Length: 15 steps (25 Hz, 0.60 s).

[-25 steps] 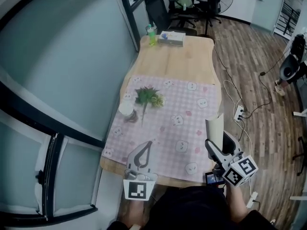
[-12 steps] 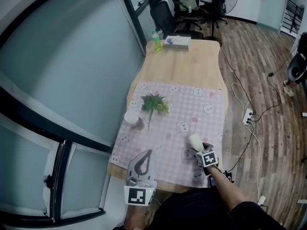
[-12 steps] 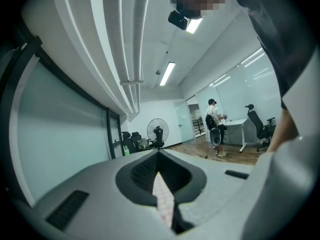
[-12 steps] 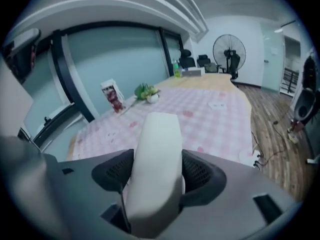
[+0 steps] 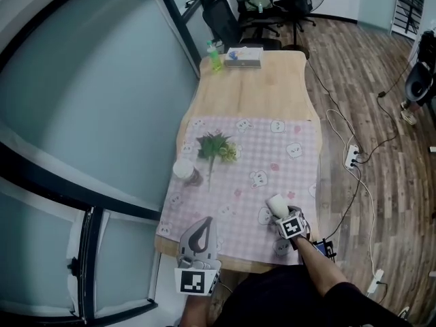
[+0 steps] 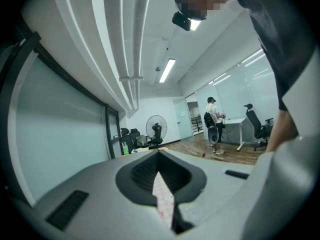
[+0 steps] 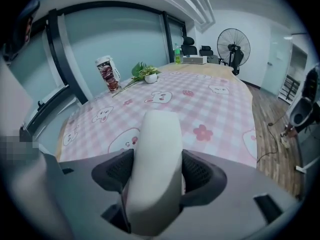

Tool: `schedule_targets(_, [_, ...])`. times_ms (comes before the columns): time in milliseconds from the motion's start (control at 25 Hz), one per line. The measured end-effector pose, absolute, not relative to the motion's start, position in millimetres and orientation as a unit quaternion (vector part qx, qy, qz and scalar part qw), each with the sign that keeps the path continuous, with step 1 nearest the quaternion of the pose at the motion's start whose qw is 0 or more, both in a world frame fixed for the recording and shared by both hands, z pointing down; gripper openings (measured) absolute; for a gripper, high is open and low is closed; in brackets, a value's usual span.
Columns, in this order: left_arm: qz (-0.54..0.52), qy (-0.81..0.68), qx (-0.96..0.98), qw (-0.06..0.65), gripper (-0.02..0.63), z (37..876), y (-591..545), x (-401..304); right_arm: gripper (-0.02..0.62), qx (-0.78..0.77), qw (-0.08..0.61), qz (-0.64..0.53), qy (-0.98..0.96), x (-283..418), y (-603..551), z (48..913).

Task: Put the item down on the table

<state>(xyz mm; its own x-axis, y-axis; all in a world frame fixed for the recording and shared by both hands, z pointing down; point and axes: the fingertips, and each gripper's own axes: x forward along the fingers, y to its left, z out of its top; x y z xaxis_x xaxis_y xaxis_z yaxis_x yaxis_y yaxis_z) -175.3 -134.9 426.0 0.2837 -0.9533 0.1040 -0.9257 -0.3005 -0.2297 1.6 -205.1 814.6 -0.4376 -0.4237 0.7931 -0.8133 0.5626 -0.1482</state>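
Right gripper view: white item (image 7: 155,149) clamped between right tongs (image 7: 156,176).

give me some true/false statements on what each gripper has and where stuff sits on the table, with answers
1. The right gripper is shut on a white item. True.
2. The left gripper holds the plant. False: its fingers are together on nothing, and the plant lies further up the pink checked cloth.
3. The green bottle stands on the pink checked cloth. False: it stands on the table's bare wood at the far end, beside a box.
4. A cup stands near the cloth's left edge, close to the plant. True.
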Motion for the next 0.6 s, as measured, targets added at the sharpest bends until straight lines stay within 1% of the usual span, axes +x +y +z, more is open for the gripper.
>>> schedule_targets(200, [-0.108, 0.574, -0.810, 0.055, 0.000, 415.1, -137.0, -163.1, 0.313, 0.379, 0.371, 0.259, -0.807, 2.2, -204.3, 816.3])
schedule_targets(280, [-0.104, 0.572, -0.811, 0.066, 0.000, 411.1, -138.6, -162.3, 0.315, 0.370, 0.374, 0.257, -0.811, -0.4, -200.9, 817.0])
schedule_targets(360, [-0.104, 0.570, -0.813, 0.066, 0.000, 409.7, -140.4, -159.5, 0.328, 0.364, 0.375, 0.268, -0.809, -0.5, -194.1, 815.2])
schedule_targets(520, [-0.105, 0.567, -0.815, 0.057, 0.000, 411.1, -142.6, -155.0, 0.328, 0.371, 0.344, 0.268, -0.820, 0.0, -193.3, 786.2])
schedule_targets(600, [-0.104, 0.567, -0.815, 0.056, 0.000, 411.0, -144.2, -153.7, 0.327, 0.375, 0.310, 0.244, -0.839, -2.4, -202.0, 752.7])
